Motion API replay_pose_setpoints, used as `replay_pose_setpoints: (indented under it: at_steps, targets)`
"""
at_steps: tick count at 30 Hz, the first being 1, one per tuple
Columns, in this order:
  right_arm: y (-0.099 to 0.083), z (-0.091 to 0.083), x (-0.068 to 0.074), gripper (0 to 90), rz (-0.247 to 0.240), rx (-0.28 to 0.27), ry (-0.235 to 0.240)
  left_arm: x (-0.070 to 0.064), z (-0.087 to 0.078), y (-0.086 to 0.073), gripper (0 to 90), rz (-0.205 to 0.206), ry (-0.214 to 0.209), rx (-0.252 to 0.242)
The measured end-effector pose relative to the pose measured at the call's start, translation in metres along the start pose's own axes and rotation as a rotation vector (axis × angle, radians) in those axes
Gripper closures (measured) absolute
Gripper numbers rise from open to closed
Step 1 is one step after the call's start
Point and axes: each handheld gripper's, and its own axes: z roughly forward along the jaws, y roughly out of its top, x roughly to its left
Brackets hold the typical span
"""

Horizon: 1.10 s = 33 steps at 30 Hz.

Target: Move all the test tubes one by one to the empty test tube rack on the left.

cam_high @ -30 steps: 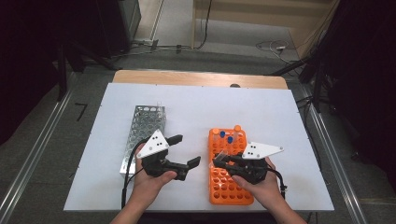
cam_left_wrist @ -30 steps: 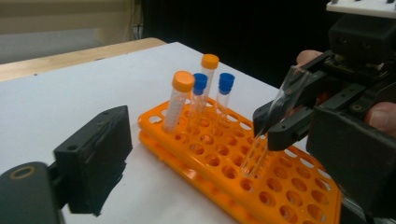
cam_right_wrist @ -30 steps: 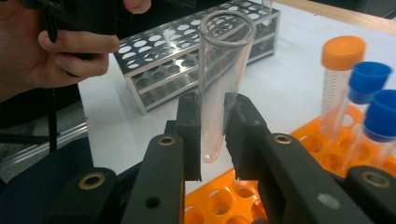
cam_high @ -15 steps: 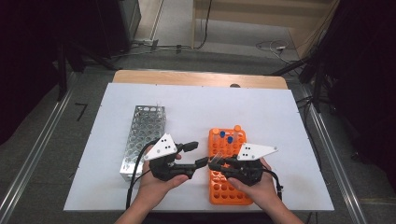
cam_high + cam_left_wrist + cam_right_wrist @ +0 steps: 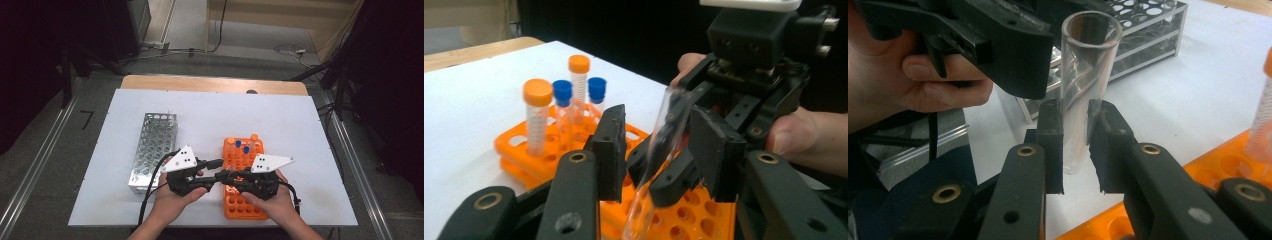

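So the two claws have closed in on each other since a second ago: back then they sat apart, the left one beside the metal rack and the right one over the orange rack, and now their tips meet just off the orange rack's left edge.

Nearest thing first: the right claw (image 5: 1075,145) is clamped on a clear glass tube (image 5: 1087,85), pads pinching its lower part, open mouth pointing up and away toward the left claw. In the left gripper view that same glass tube (image 5: 663,140) runs at a slant, top leaning right, bottom dropping down in front of the orange rack (image 5: 704,215). The left claw (image 5: 659,150) has its jaws apart with the tube sitting in the gap between them (not touching either pad as far as I can tell).

So the whole thing turns on this: the tube's long axis crosses the left claw's gap, and the free upper part is what's on offer. Looks like a handover, right to left; the left just needs to pinch above the right's grip.

Farther back on the orange rack stand capped tubes (image 5: 537,117), orange and blue caps, at its far end. Out past the rack's left side on the desk (image 5: 210,115) is the metal rack (image 5: 152,145), holes empty from what I can see.
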Motion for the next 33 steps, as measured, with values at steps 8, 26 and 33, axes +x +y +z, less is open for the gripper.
replay_pose_setpoints:
  at_steps: [8, 26, 33]
  targets:
    - [0.001, 0.002, 0.004, 73.9, -0.011, 0.007, 0.015, -0.006, 0.012, 0.003, 67.9, 0.014, -0.024, 0.021]
    - [0.001, 0.0, 0.001, 72.8, 0.008, -0.001, 0.035, -0.005, 0.007, 0.004, 76.5, 0.045, 0.029, -0.002]
    - [0.0, -0.008, -0.003, 53.2, 0.007, -0.044, 0.022, 0.001, 0.002, 0.006, 76.5, 0.033, 0.053, -0.02]
